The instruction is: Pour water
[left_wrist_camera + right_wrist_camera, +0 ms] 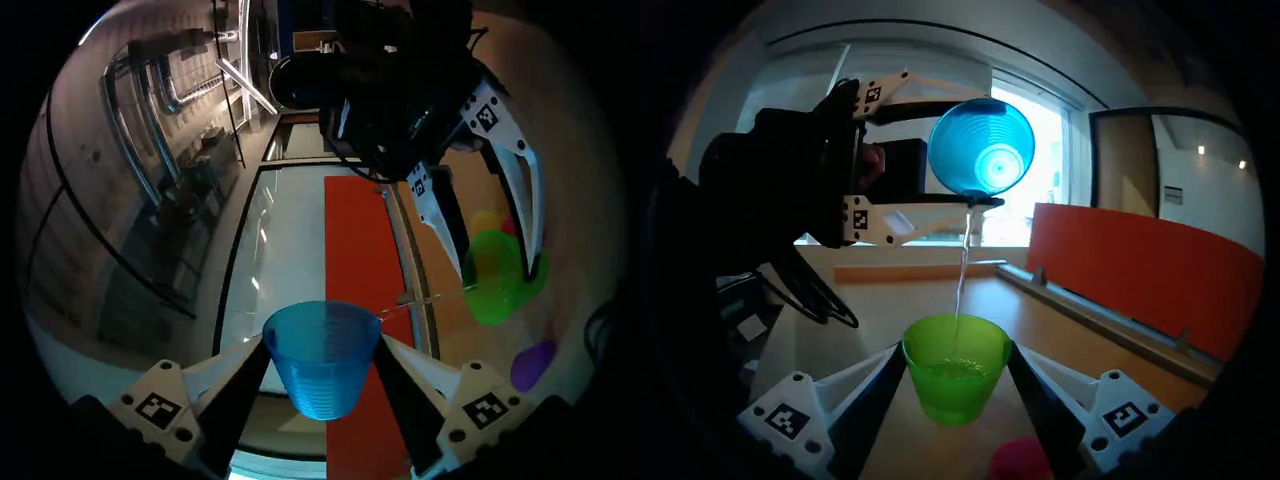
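Note:
A translucent blue cup (322, 358) sits between the fingers of my left gripper (320, 376), which is shut on it. The right gripper view shows this blue cup (982, 149) tipped on its side above, mouth toward the camera, held by the left gripper (960, 152). A thin stream of water (962, 272) falls from its rim into a green cup (956, 376). My right gripper (956, 384) is shut on the green cup, which holds some water. In the left gripper view the green cup (500, 276) hangs between the right gripper's fingers (520, 184).
The wooden table (1056, 336) lies under the green cup. An orange panel (1152, 264) stands along its far side with a metal rail (1088, 308) at its foot. A pink object (1020, 460) sits near the front, a purple one (532, 364) on the table, and a bright window (1032, 160) behind.

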Tool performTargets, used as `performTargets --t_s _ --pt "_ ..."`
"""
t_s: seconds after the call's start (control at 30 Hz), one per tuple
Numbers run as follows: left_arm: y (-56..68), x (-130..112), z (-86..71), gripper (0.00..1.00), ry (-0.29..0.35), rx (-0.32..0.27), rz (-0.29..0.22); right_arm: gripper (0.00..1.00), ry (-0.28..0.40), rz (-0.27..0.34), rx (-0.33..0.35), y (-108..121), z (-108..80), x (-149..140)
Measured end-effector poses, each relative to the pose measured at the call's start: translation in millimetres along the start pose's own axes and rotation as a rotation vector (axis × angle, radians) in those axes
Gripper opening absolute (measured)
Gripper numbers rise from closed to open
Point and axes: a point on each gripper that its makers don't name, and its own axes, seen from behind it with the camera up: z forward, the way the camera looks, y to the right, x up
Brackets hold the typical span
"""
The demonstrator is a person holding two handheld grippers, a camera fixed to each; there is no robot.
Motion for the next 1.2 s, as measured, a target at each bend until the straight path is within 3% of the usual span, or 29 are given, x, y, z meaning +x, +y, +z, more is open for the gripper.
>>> performTargets --t_s 0.87,1.2 --pt "0.2 1.8 2.5 0.86 0.004 0.005 -0.001 0.92 0.002 0.003 -0.001 -1.4 1.5 -0.1" --pt "1.5 -2.3 4.9 0.86 0.006 0.001 -0.065 0.92 0.004 0.005 -0.002 -1.3 0.3 -0.6"
